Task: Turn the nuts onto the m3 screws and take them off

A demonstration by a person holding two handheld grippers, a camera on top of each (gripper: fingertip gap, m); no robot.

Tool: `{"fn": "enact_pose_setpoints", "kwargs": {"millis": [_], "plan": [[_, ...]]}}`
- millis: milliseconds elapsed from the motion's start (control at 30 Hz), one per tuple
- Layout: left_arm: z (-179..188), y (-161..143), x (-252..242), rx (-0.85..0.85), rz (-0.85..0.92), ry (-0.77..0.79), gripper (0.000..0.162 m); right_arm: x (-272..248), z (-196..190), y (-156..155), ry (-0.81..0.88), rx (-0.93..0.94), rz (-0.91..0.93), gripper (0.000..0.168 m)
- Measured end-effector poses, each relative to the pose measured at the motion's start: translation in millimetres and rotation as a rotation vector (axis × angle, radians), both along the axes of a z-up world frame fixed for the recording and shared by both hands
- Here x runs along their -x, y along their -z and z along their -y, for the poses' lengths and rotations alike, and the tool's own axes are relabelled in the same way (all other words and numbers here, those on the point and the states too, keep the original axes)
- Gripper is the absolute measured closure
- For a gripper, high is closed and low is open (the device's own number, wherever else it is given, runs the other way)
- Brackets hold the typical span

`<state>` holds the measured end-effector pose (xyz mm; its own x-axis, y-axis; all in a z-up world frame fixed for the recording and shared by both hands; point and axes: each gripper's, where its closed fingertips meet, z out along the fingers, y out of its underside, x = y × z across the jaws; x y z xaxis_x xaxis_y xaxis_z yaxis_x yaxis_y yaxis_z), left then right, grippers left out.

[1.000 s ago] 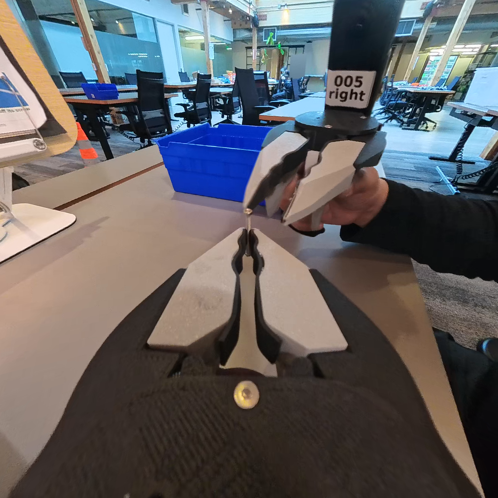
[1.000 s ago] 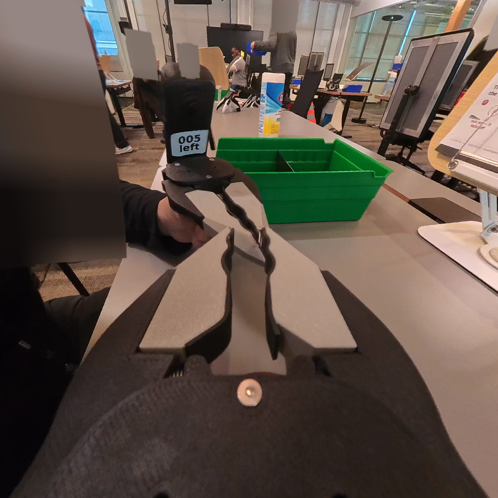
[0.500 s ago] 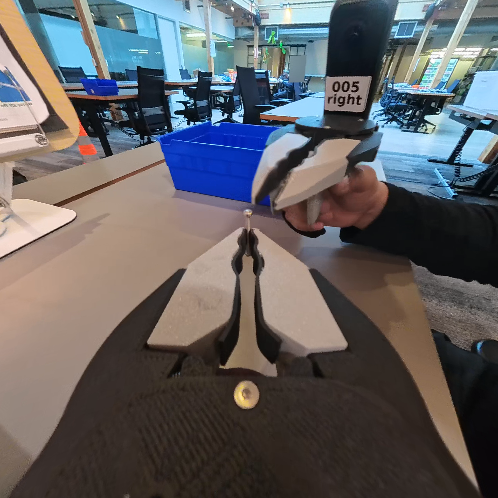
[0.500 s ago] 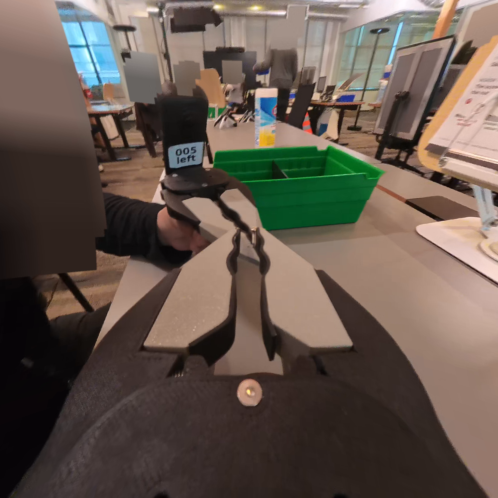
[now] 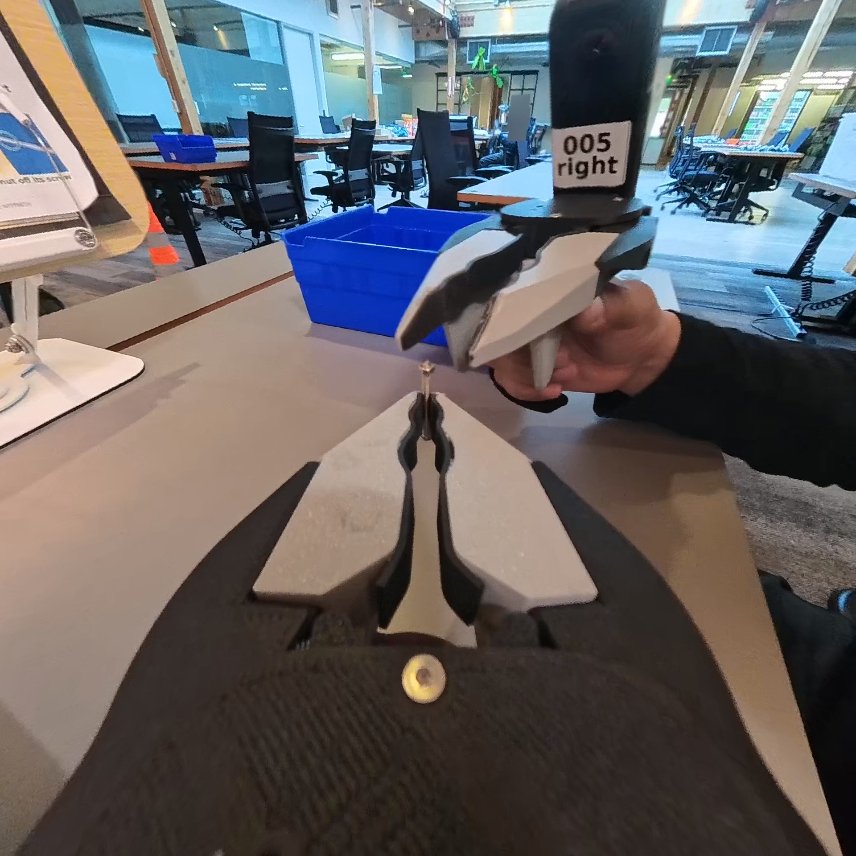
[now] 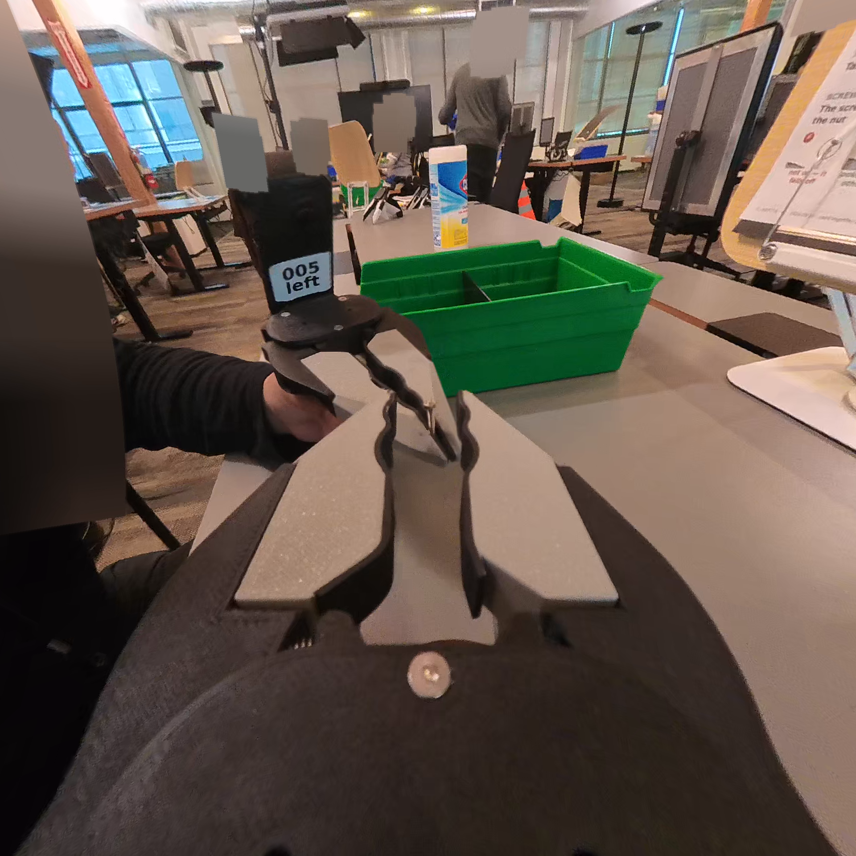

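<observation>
Two grippers are meeting over a grey table (image 5: 139, 486), and the layout is serving one job: one tool steadying a screw, the other working the nut.

At nine o'clock in the left wrist view, a white stand (image 5: 69, 370) is propping up an instruction sheet for reading while working. Moving rightward, the left gripper (image 5: 425, 407) is clenching its tips on the screw (image 5: 425, 393), keeping it upright so its top end is standing clear above the jaws. A small nut (image 5: 425, 367) seems to be sitting at that top end, though the blur is making this uncertain. At twelve o'clock a blue bin (image 5: 361, 287) is waiting behind, probably for parts.

At one o'clock the right gripper (image 5: 458, 343) is hovering just above and beside the screw, tilted downward. Its own view is showing the jaws spread apart and empty, likely readying to regrip the nut. A green bin (image 6: 532, 333) is resting beyond.
</observation>
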<state>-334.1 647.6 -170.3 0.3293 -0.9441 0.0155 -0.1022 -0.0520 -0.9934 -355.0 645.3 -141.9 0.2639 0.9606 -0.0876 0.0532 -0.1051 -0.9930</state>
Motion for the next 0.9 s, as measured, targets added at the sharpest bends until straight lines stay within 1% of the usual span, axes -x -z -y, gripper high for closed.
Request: {"fn": "enact_pose_setpoints", "kwargs": {"millis": [100, 200, 233, 300, 367, 433, 500, 567, 700, 733, 800, 833, 900], "plan": [[1.1, 1.7, -1.6, -0.003, -0.009, 0.002, 0.162, 10.2, 4.2, 7.6, -0.020, -0.009, 0.047, 0.148], [-4.1, 0.2, 2.4, -0.004, -0.002, -0.025, 0.162, 5.6, 4.0, 7.4, -0.003, -0.018, 0.054, 0.149], [-7.6, -0.8, 4.6, -0.002, 0.003, -0.044, 0.162, 2.5, 8.3, 4.6, -0.032, -0.017, 0.036, 0.167], [-9.5, -1.3, 6.8, 0.019, 0.013, -0.043, 0.162, -4.8, 6.2, -3.8, -0.013, -0.006, -0.024, 0.162], [-8.8, -1.4, 6.2, 0.022, 0.017, -0.039, 0.162, -7.1, -3.9, -2.9, 0.034, -0.003, -0.019, 0.149], [-5.7, 0.2, 3.2, 0.011, 0.004, -0.029, 0.162, -0.6, -7.6, 2.6, 0.039, 0.012, 0.010, 0.145], [-3.4, 1.8, 0.6, 0.008, -0.003, -0.019, 0.162, 7.0, -6.0, 10.2, 0.038, 0.009, 0.053, 0.148], [-1.9, 3.6, -0.8, 0.015, -0.007, -0.007, 0.162, 9.5, -5.9, 13.7, 0.045, -0.004, 0.075, 0.165], [-3.5, 4.2, -1.4, 0.009, -0.008, -0.021, 0.162, 3.4, -12.7, 13.8, 0.084, 0.016, 0.067, 0.167], [-5.3, 5.3, -1.1, 0.004, -0.013, -0.033, 0.156, -0.8, -15.2, 11.3, 0.110, 0.016, 0.050, 0.167], [-11.4, 8.3, -0.2, 0.006, -0.025, -0.069, 0.136, -11.9, -18.8, 1.7, 0.160, 0.001, 0.005, 0.167], [-13.9, 9.3, 0.3, 0.008, -0.028, -0.084, 0.130, -21.5, -22.6, -3.8, 0.215, -0.025, -0.008, 0.166], [-16.4, 10.8, 0.6, 0.013, -0.031, -0.097, 0.123, -42.5, -29.7, -17.3, 0.361, -0.108, 0.004, 0.167]]}}
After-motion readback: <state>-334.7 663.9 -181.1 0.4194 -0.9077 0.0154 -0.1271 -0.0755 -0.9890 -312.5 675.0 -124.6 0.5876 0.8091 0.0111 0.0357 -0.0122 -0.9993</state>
